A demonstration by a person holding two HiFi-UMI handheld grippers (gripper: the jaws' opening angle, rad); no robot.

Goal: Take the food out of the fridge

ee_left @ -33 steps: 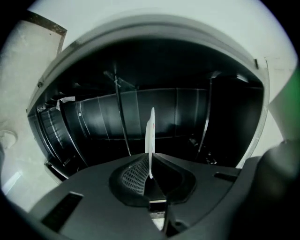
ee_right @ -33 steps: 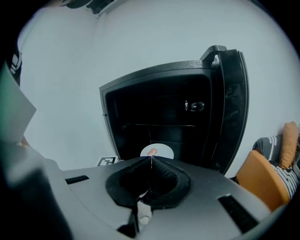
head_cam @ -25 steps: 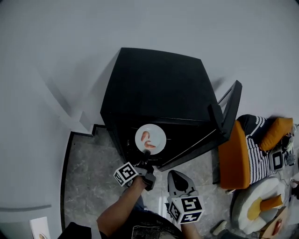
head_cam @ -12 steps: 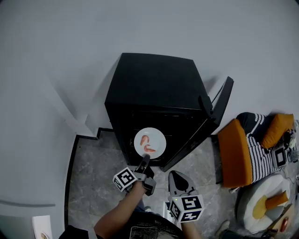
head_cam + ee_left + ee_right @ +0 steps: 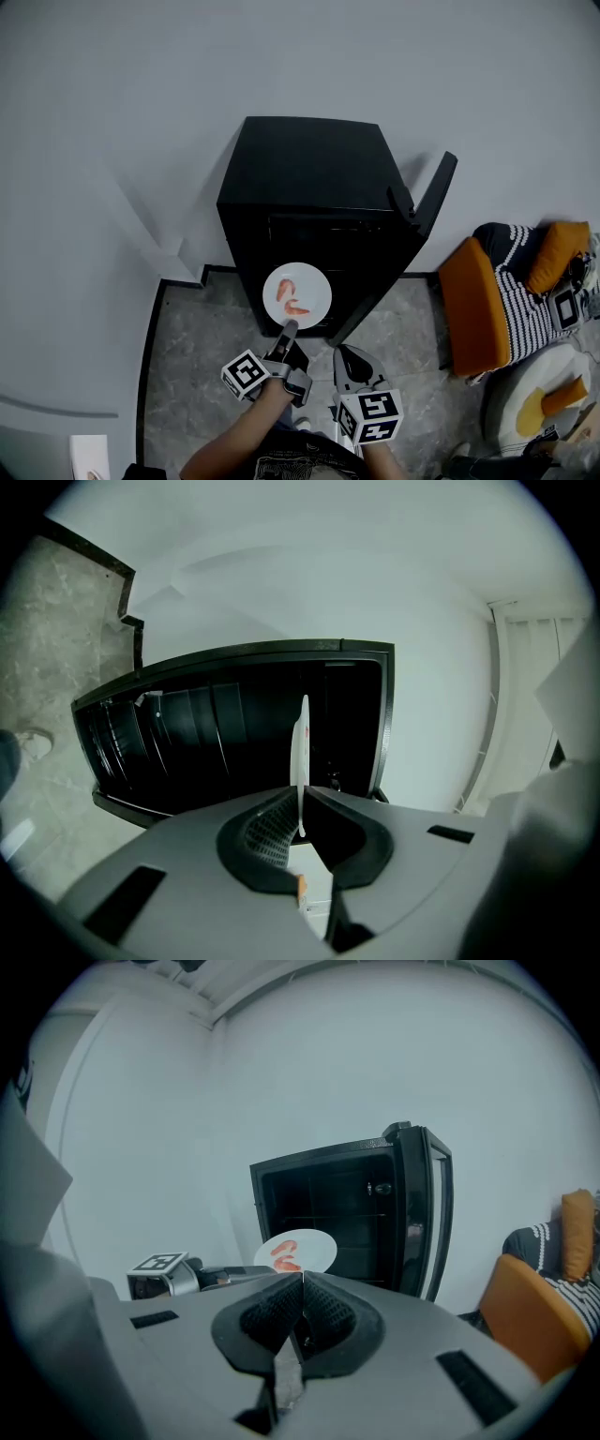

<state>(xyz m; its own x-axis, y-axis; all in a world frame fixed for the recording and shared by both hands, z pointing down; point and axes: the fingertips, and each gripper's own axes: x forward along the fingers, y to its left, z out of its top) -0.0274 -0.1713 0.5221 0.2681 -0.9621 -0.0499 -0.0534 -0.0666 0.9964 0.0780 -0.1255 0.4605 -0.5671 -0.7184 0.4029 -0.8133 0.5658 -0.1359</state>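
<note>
A white plate (image 5: pixel 309 302) with two reddish pieces of food (image 5: pixel 292 298) hangs in front of the small black fridge (image 5: pixel 314 183). My left gripper (image 5: pixel 286 330) is shut on the plate's near rim. In the left gripper view the plate (image 5: pixel 301 752) shows edge-on between the pads, with the fridge's dark open inside (image 5: pixel 225 733) behind it. My right gripper (image 5: pixel 349 357) is shut with nothing in it, just right of the left one. In the right gripper view the plate (image 5: pixel 302 1245) and the left gripper (image 5: pixel 234 1277) show ahead of the open fridge (image 5: pixel 347 1213).
The fridge door (image 5: pixel 429 199) stands open to the right. An orange chair (image 5: pixel 480 309) with a striped cushion (image 5: pixel 517 281) is at the right. White walls surround the fridge, and grey stone floor (image 5: pixel 192 356) lies below.
My left gripper has drawn the plate out of the fridge, back toward me and upward. The right gripper shifted slightly along with it, and the view pulled back from the fridge.
</note>
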